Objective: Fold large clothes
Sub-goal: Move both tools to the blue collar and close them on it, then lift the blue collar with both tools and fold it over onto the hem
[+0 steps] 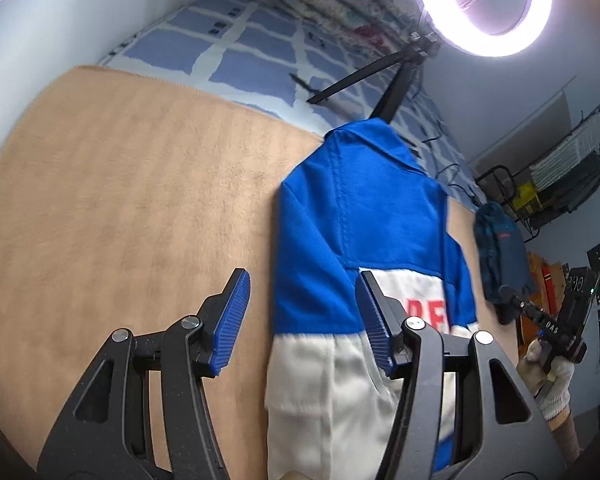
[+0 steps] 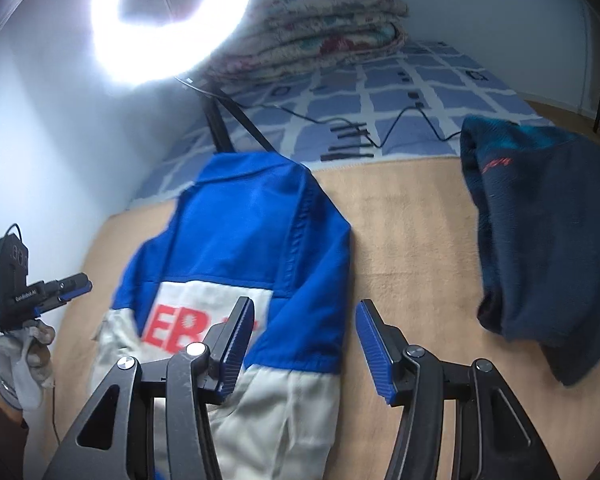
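Note:
A blue and white jacket (image 1: 360, 240) with red letters lies lengthwise on the tan blanket (image 1: 120, 200), sleeves folded in over the body. My left gripper (image 1: 300, 288) is open and empty, hovering above the jacket's left edge near its white lower part. My right gripper (image 2: 306, 320) is open and empty above the jacket's (image 2: 252, 232) right edge. Each gripper shows small in the other's view, the right one (image 1: 556, 320) and the left one (image 2: 72, 286), held in gloved hands.
A dark navy garment (image 2: 540, 240) lies on the blanket to the right of the jacket. A ring light (image 1: 480, 4) on a black tripod stands beyond the jacket on the blue checked bedding (image 2: 400, 92). Folded floral quilts (image 2: 320, 28) lie at the far end. Cables run across the bedding.

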A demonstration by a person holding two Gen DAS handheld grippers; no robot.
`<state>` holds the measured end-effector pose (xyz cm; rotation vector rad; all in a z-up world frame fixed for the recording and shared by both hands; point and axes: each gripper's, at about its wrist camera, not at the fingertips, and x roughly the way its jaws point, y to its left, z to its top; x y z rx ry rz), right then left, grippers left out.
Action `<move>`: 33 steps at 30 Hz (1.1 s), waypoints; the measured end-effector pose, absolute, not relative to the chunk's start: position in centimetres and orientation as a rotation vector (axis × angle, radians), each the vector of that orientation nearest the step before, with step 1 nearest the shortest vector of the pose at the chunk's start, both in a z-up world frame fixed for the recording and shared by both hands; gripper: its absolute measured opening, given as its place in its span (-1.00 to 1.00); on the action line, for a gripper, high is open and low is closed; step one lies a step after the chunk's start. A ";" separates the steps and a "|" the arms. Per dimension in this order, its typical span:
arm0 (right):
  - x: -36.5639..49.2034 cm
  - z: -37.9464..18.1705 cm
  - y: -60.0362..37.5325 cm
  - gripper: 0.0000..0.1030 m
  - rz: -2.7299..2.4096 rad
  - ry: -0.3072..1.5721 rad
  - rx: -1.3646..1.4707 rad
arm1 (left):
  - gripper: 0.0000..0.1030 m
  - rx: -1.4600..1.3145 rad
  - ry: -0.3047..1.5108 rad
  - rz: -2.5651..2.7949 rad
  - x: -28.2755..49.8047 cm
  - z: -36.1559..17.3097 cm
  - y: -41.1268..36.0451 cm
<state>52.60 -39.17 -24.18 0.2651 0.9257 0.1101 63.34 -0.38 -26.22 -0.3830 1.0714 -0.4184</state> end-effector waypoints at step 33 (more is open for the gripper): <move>62.1 -30.2 -33.9 -1.00 -0.016 0.898 -0.145 | -0.95 0.006 0.968 -0.370 68.1 -30.1 -9.5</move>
